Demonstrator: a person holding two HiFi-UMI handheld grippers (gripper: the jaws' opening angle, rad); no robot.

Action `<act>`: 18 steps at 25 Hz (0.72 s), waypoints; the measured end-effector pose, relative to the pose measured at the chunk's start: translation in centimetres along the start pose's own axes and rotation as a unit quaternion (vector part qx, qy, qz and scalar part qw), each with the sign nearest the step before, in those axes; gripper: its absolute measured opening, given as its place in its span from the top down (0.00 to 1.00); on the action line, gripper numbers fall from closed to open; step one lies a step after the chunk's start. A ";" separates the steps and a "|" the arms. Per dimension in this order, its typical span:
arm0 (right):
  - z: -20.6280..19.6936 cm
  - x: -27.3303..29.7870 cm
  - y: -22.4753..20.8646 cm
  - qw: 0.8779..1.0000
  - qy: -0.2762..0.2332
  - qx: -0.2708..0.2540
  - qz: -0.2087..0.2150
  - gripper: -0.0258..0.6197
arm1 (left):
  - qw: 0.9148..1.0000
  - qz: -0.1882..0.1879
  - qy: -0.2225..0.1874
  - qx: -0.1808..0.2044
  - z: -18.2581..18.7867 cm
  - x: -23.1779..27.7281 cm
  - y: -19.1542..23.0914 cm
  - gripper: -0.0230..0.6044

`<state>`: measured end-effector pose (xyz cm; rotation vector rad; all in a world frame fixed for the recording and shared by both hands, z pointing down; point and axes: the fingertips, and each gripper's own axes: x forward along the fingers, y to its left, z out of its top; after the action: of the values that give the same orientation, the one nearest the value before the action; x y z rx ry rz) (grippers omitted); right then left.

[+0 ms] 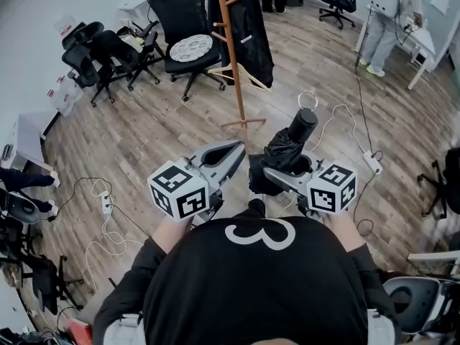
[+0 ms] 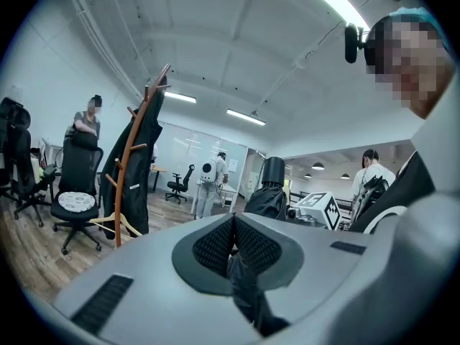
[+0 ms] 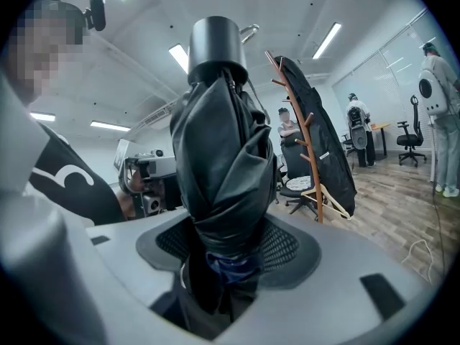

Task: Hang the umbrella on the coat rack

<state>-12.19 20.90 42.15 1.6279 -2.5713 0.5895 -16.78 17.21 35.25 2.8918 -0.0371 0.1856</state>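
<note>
The tall brown wooden coat rack [image 1: 233, 56], draped with a long dark coat [image 1: 249, 21], stands ahead, well apart from the folded black fabric umbrella [image 3: 223, 164]. The right gripper [image 3: 226, 254] clamps the umbrella's lower part, its capped end pointing up. The left gripper [image 2: 233, 225], beside it, is clenched with its jaws together.

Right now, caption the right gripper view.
Right gripper shut on a folded black fabric umbrella, wooden coat rack behind.

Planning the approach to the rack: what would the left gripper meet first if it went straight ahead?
Probably nothing near: the left gripper points between the coat rack and the umbrella, into open room; depth is uncertain.
</note>
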 end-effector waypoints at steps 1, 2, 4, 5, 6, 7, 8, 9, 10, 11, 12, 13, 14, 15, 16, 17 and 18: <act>0.0 0.3 -0.6 1.000 0.002 0.003 -0.003 0.54 | 1.000 -0.002 0.001 -0.001 0.0 0.4 0.5 0.94; 0.1 0.7 -1.3 1.000 0.004 0.006 -0.007 0.54 | 1.000 -0.005 0.002 -0.002 0.1 0.9 1.1 0.94; 0.3 1.4 -2.7 1.000 0.006 0.012 -0.012 0.54 | 1.000 -0.009 0.005 -0.004 0.3 1.8 2.3 0.94; 0.5 1.7 -3.4 1.000 0.007 0.013 -0.014 0.54 | 1.000 -0.011 0.007 -0.004 0.4 2.3 2.9 0.94; 0.7 2.1 -4.1 1.000 0.008 0.014 -0.015 0.54 | 1.000 -0.013 0.008 -0.005 0.6 2.8 3.6 0.94; 0.9 2.5 -4.7 1.000 0.009 0.014 -0.016 0.54 | 1.000 -0.015 0.009 -0.006 0.7 3.3 4.3 0.94; 1.2 3.0 -5.4 1.000 0.010 0.014 -0.016 0.54 | 1.000 -0.017 0.010 -0.007 0.9 3.8 5.1 0.94; 1.6 3.4 -6.1 1.000 0.011 0.013 -0.017 0.54 | 1.000 -0.019 0.010 -0.008 1.2 4.3 5.8 0.94; 2.0 3.9 -6.8 1.000 0.011 0.013 -0.017 0.54 | 1.000 -0.020 0.009 -0.009 1.6 4.9 6.6 0.94; 2.4 4.3 -7.6 1.000 0.011 0.013 -0.018 0.54 | 1.000 -0.021 0.008 -0.010 1.9 5.5 7.4 0.94; 2.9 4.8 -8.5 1.000 0.011 0.014 -0.019 0.54 | 1.000 -0.022 0.007 -0.011 2.3 6.2 8.3 0.94; 3.3 5.2 -9.4 1.000 0.012 0.016 -0.020 0.54 | 1.000 -0.023 0.008 -0.012 2.7 6.9 9.1 0.94; 3.7 5.6 -10.3 1.000 0.013 0.018 -0.020 0.54 | 1.000 -0.025 0.009 -0.013 3.0 7.7 10.0 0.94; 4.1 6.1 -11.3 0.999 0.015 0.020 -0.021 0.54 | 0.999 -0.026 0.010 -0.015 3.3 8.5 10.9 0.94; 4.5 6.6 -12.4 0.999 0.017 0.022 -0.022 0.54 | 0.999 -0.027 0.012 -0.018 3.6 9.4 11.9 0.94; 4.9 7.2 -13.4 0.999 0.020 0.024 -0.022 0.54 | 0.999 -0.027 0.013 -0.021 3.9 10.2 12.9 0.94; 5.4 7.8 -14.5 0.999 0.022 0.025 -0.022 0.54 | 0.999 -0.027 0.014 -0.024 4.3 11.0 13.9 0.94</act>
<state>-2.08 6.89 43.24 1.6623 -2.5032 0.6836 -5.94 2.54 35.87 2.8390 0.0406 0.2137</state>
